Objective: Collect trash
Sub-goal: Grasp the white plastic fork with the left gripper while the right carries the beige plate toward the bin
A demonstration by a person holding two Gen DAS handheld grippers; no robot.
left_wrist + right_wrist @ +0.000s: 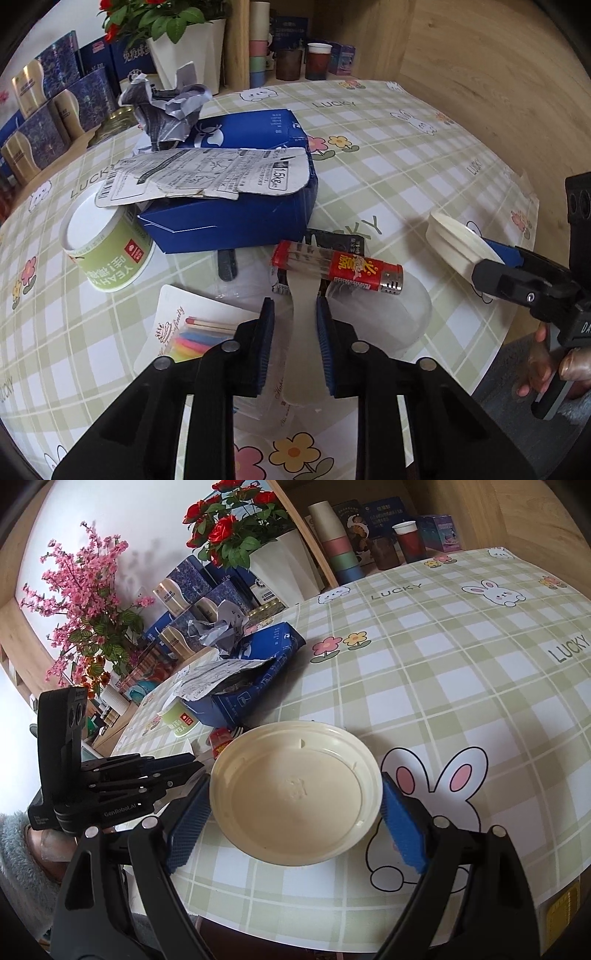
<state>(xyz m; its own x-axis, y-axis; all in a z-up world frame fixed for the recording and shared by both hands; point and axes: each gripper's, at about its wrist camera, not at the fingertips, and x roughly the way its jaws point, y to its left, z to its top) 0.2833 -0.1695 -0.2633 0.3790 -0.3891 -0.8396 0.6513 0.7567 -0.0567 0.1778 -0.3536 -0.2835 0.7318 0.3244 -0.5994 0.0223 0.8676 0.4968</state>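
Left gripper (295,314): its jaws are clenched on the handle of a translucent plastic fork (304,295), blue pads on either side of the flat stem.
Plastic fork: its tines lie over a red lighter (338,265); the handle runs back between the jaws.
Red lighter: lies flat on the desk (406,177), metal cap to the right, partly on a dark packet (338,240).
Right gripper (295,808): jaws spread wide and grasping a cream plastic lid (295,794) by its rim on both sides, hollow side up.
Cream plastic lid: at the near edge of the desk, beside a printed rabbit; from the left wrist view it sits at the far right, held by the other tool.
Blue carton (236,184): torn open in the middle of the desk, its grey flap (199,173) folded out, crumpled grey paper (166,110) on its back end.
Green paper cup (107,240): on its side, just left of the carton, mouth toward the flap.
Card with matches and chalks (195,325): flat on the desk, just left of the left gripper.
Clear plastic piece (380,314): under and right of the fork, exact shape unclear.
Person: fingers on the right tool's handle, a fuzzy sleeve (22,867) by the left tool.
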